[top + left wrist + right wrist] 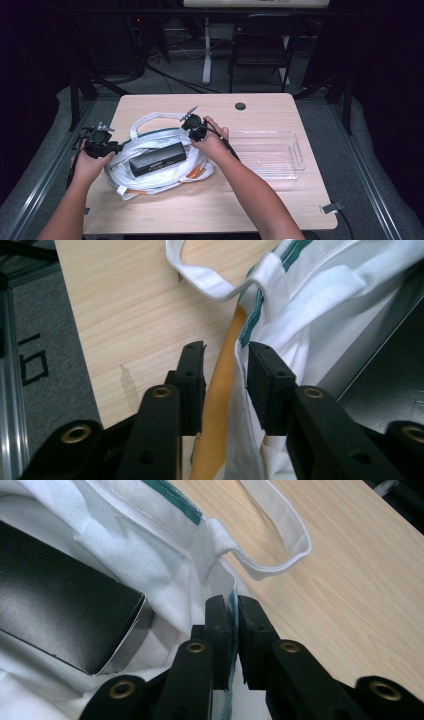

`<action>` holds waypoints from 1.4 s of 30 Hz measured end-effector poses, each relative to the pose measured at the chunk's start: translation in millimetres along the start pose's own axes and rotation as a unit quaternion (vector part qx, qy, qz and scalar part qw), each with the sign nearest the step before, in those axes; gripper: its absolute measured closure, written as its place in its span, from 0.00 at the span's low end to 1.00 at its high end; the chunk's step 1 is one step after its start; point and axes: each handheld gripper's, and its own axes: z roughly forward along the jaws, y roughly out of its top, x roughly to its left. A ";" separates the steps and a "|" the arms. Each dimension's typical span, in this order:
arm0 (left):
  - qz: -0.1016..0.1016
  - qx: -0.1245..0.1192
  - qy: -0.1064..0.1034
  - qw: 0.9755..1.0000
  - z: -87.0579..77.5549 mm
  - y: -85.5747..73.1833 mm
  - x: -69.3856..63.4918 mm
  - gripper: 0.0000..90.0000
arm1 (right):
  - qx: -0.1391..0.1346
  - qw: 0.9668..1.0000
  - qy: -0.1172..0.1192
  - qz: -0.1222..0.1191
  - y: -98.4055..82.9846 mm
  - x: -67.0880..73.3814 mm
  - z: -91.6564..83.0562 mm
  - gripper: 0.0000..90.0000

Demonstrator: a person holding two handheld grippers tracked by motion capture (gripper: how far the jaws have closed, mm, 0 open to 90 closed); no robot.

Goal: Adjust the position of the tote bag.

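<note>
A pale wooden table (150, 210) carries a white cloth bag (165, 172) at its left-centre, with a black box (157, 159) lying in the bag's open mouth. Just right of the bag stands a clear plastic bin (280, 167), near the right forearm. The right gripper (235, 611) clamps the bag's green-trimmed rim. The left gripper (226, 367) straddles the opposite edge and its orange strip, jaws narrowly parted, not pressing. The bag's interior stays hidden beneath the box; a dark chair (262, 37) fades into shadow behind.
</note>
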 end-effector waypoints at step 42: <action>0.050 -0.030 0.013 0.998 -39.3 12.0 -21.1 0.62 | -0.081 0.994 0.060 0.039 -22.2 1.4 -82.2 0.73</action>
